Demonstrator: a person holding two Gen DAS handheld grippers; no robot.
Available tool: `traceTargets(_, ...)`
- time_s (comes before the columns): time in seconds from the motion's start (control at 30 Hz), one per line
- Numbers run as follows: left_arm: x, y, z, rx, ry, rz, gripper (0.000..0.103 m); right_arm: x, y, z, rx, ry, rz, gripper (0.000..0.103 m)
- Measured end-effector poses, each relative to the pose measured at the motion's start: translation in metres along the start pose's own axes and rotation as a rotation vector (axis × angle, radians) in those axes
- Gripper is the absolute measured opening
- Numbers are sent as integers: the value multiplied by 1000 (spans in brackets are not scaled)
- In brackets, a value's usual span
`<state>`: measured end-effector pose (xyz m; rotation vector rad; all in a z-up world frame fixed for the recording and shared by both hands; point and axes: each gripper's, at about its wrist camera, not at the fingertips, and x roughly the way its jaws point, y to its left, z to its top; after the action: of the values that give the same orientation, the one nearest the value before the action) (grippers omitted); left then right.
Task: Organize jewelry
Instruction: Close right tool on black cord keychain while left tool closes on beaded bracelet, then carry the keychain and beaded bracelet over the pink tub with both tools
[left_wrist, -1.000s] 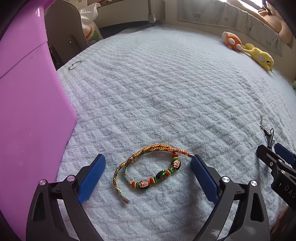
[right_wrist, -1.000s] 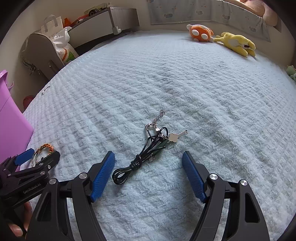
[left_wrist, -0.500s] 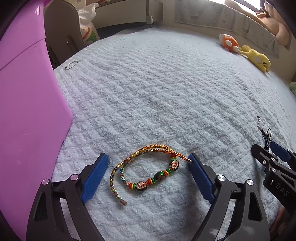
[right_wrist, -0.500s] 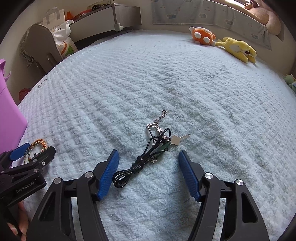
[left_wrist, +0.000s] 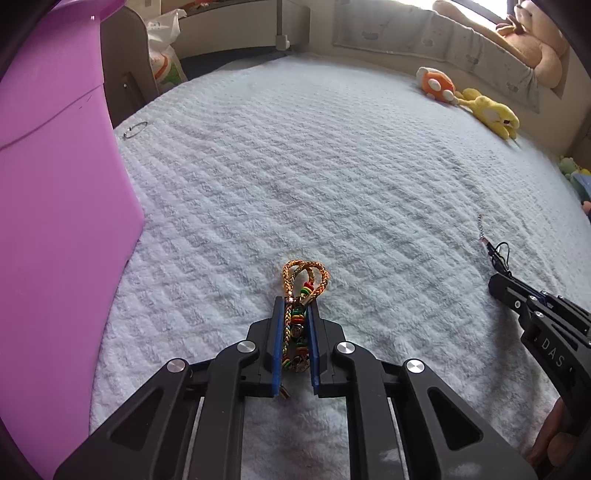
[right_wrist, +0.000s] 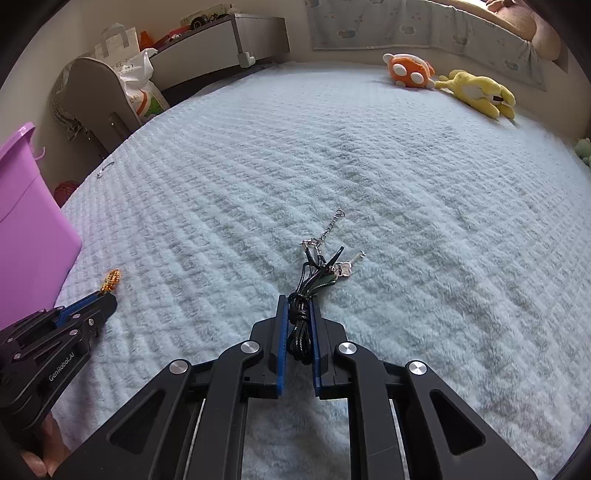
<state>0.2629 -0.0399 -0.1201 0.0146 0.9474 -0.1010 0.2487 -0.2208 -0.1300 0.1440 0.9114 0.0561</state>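
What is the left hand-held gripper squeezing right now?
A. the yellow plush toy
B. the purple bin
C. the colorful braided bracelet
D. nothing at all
C. In the left wrist view, the left hand-held gripper has its blue pads closed on the colorful braided bracelet, whose looped end sticks out past the fingertips onto the white blanket.

"GenRobot.AI" on left hand-held gripper (right_wrist: 107, 299); "DAS", perhaps cut off, on right hand-held gripper (left_wrist: 496, 284).
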Motion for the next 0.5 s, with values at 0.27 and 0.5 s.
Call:
traceTargets(0.27,-41,-13,-20,31,7,-70,11,-37,-9,-33,99,17,58,10)
traceTargets(0.5,-80,-17,-43,55,18,-95,11,-75,-5,-62,142,32,77,10)
